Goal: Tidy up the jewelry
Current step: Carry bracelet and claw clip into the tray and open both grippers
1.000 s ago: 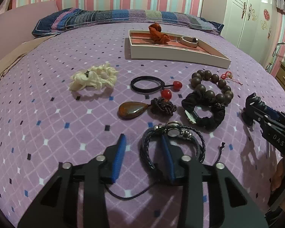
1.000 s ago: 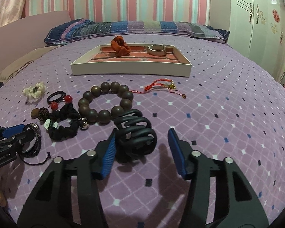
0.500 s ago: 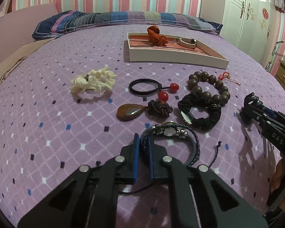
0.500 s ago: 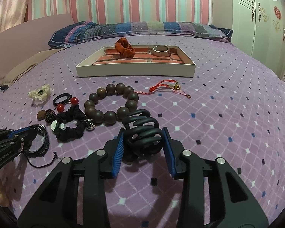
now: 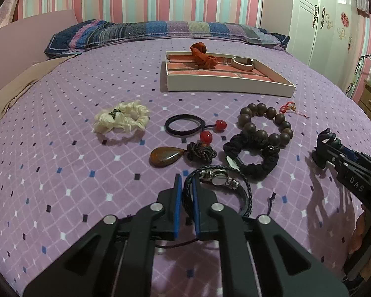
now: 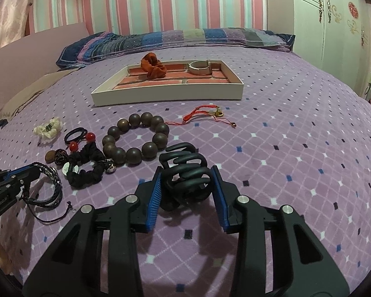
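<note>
Left wrist view: the left gripper [image 5: 186, 198] is being held low over the purple bedspread [image 5: 61, 173], its blue pads nearly together and pinched on one side of the braided leather bracelet [image 5: 225, 185]. The bracelet's near edge is being hidden behind the gripper body. Its loose cord is being cut off under the fingers.

Right wrist view: the right gripper [image 6: 186, 188] is being kept partly closed, both pads pressing the sides of the black hair claw [image 6: 185, 173]. The claw's underside is being hidden, so contact with the bedspread cannot be told.

Left on the bedspread, near the bracelet: a black scrunchie [image 5: 257, 158], a wooden bead bracelet [image 5: 264, 123] just behind it, a brown pendant [image 5: 164, 157], a black hair tie with red balls [image 5: 185, 125], a cream scrunchie [image 5: 122, 120] and a red cord charm [image 6: 205, 115], its small fittings too fine to make out.

Farther back, a white tray [image 6: 160, 94] is being occupied by an orange scrunchie [image 6: 153, 68] and a pale bangle [image 6: 200, 68]. A bare hand is being cut off at the left view's right edge.
</note>
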`<state>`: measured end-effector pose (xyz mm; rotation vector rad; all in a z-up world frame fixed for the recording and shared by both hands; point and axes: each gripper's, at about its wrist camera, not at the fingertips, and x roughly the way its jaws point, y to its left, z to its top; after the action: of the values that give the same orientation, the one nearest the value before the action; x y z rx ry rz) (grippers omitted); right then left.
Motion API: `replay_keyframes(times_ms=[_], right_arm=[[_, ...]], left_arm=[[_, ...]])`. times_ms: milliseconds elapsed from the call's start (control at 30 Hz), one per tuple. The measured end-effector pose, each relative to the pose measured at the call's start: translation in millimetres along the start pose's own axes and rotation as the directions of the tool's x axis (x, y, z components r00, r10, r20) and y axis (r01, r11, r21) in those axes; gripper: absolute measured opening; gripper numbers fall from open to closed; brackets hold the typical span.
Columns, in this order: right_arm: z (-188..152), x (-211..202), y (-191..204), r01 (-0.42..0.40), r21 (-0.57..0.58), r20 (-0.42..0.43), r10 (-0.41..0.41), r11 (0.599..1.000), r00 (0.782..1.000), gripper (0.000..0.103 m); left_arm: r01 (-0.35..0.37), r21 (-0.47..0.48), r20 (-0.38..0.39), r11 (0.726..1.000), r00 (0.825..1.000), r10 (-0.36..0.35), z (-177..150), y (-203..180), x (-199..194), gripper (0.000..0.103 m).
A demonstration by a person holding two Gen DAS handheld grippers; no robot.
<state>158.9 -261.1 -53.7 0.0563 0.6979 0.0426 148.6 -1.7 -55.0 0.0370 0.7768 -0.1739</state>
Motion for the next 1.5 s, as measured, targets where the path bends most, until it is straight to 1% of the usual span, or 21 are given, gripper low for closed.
replay_keyframes(times_ms=[333,467,533,667,800,933,1067,1167,1300,1433,1500], right_arm=[[0.9,-2.1,-8.3,0.007,0.015,-0.008,-0.007,1.0,1.0,0.038],[10.1,-6.7,-11.4,0.019,0.002,-0.008,-0.019,1.0,1.0,0.038],[22.6,-8.7,-14.9,0.019,0.003,0.002,-0.019,1.0,1.0,0.038],[49.3,-9.0,-20.9,0.018,0.016,0.023,-0.019,1.0,1.0,0.038],[81.0,-4.7,-23.1,0.009,0.011,0.054,-0.009,1.0,0.998,0.038],[111.7,10.3,-23.4,0.003,0.009,0.071,-0.004,1.0,0.997,0.038],[139.6,35.5,-26.5,-0.001,0.001,0.071,0.0,1.0,0.998,0.038],[159.4,58.5,-28.6,0.014,-0.013,0.074,-0.013,1.0,0.997,0.038],[185.9,97.1,-35.5,0.032,-0.031,0.06,-0.03,0.999,0.998,0.038],[209.5,135.4,-43.4,0.043,-0.039,0.037,-0.041,0.998,0.998,0.038],[221.3,157.6,-48.3,0.05,-0.039,0.021,-0.049,0.998,0.999,0.038]], left_arm=[[-0.005,-0.012,0.015,1.0,1.0,0.005,6.1,1.7,-10.4,0.009],[-0.023,-0.009,0.037,1.0,0.999,0.024,20.1,2.8,-20.5,0.009],[-0.03,-0.019,0.062,0.999,0.998,0.031,35.3,6.3,-27.2,0.009],[-0.026,-0.054,0.082,0.998,0.996,0.03,63.1,14.8,-29.5,0.009],[-0.039,-0.058,0.109,0.998,0.993,0.045,91.4,16.5,-28.5,0.009],[-0.038,-0.054,0.134,0.998,0.99,0.046,124.4,13.4,-20.9,0.009],[-0.03,-0.042,0.153,0.999,0.988,0.036,164.4,6.5,0.2,0.009],[-0.015,-0.044,0.154,0.999,0.988,0.021,186.4,5.1,20.0,0.009],[-0.031,-0.031,0.136,0.999,0.99,0.035,215.3,-0.9,60.4,0.009],[-0.021,-0.04,0.098,0.999,0.995,0.025,239.4,0.1,103.7,0.009],[-0.043,-0.027,0.074,0.999,0.996,0.045,250.7,-1.6,129.5,0.009]])
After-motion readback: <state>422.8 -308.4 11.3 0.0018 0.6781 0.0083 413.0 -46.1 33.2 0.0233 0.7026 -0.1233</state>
